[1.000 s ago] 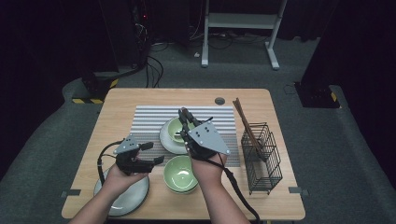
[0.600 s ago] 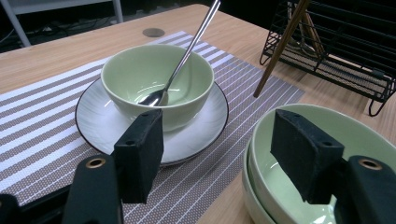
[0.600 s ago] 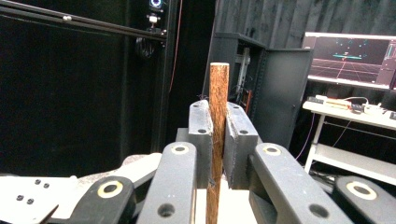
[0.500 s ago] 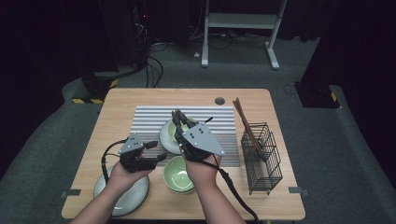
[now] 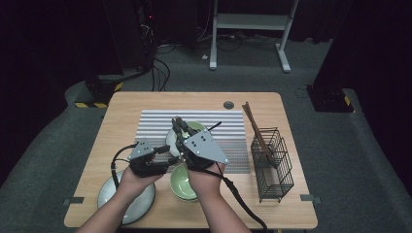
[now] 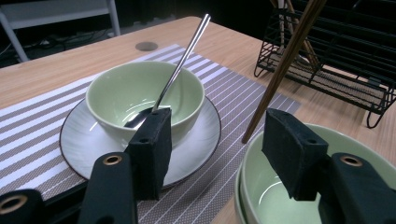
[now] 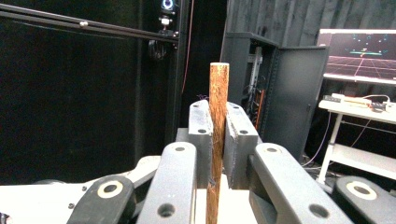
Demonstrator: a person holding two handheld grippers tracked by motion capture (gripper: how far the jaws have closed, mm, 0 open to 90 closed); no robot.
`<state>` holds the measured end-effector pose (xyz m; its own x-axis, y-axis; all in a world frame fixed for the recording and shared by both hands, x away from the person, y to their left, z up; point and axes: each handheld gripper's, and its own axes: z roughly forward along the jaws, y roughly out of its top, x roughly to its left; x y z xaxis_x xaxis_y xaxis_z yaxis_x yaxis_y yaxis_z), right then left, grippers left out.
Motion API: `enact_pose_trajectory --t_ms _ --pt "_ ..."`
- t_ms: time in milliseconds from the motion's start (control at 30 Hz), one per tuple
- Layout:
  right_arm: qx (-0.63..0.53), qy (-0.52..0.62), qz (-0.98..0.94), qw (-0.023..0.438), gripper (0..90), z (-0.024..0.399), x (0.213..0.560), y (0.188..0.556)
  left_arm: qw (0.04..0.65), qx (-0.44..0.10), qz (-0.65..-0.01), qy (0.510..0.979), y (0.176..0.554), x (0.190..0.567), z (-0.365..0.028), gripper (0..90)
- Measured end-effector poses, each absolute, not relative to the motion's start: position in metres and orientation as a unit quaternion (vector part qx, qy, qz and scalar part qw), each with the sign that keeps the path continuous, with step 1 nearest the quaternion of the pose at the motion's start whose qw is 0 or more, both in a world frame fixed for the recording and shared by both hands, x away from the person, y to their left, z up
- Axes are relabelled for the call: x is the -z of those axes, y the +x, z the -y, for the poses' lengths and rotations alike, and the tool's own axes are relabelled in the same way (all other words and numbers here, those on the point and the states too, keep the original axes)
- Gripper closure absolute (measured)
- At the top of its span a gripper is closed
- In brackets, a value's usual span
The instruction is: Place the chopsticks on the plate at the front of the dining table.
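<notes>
Dark curtains and equipment racks ring the room, and my wooden table (image 5: 145, 104) sits in the middle of it with a grey striped placemat (image 5: 155, 124) laid across its far half. My right gripper (image 7: 217, 126) is clamped on a wooden chopstick (image 7: 217, 98), which stands up between its two pads in the right gripper view; in the left gripper view that same chopstick (image 6: 285, 63) slants down from the upper right, its tip ending just past the far rim of the near green bowl (image 6: 261, 186). My left gripper (image 6: 217, 140) is not holding anything: its jaws have just been closing, yet they stand apart with a gap between the pads, and the chopstick's tip lies beyond that gap, untouched. From the high view, my left gripper (image 5: 167, 158) and right gripper (image 5: 180, 131) sit close together over the near edge of the placemat, right above the near green bowl (image 5: 183, 182). Beyond my left jaws, a second green bowl (image 6: 140, 91) rests on a white plate (image 6: 79, 144) on the placemat, with a metal spoon (image 6: 184, 56) leaning inside it. A black wire rack (image 5: 272, 162) stands at the right side of the table with more chopsticks (image 5: 255, 131) leaning in it, and a grey plate (image 5: 109, 196) lies at the near left under my left forearm.
</notes>
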<state>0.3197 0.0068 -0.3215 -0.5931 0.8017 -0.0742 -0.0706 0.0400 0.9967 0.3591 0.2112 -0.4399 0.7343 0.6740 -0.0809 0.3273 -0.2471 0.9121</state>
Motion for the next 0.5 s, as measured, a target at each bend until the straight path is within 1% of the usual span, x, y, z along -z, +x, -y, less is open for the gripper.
enact_pose_trajectory --t_ms 267,500 --pt "-0.632 0.284 -0.637 0.338 82.9 -0.013 0.321 0.317 0.534 -0.164 -0.309 0.77 0.354 0.437 -0.203 44.3" --pt "-0.638 0.284 -0.638 0.325 82.9 -0.019 0.32 0.315 0.55 -0.163 -0.299 0.763 0.35 0.434 -0.202 53.8"
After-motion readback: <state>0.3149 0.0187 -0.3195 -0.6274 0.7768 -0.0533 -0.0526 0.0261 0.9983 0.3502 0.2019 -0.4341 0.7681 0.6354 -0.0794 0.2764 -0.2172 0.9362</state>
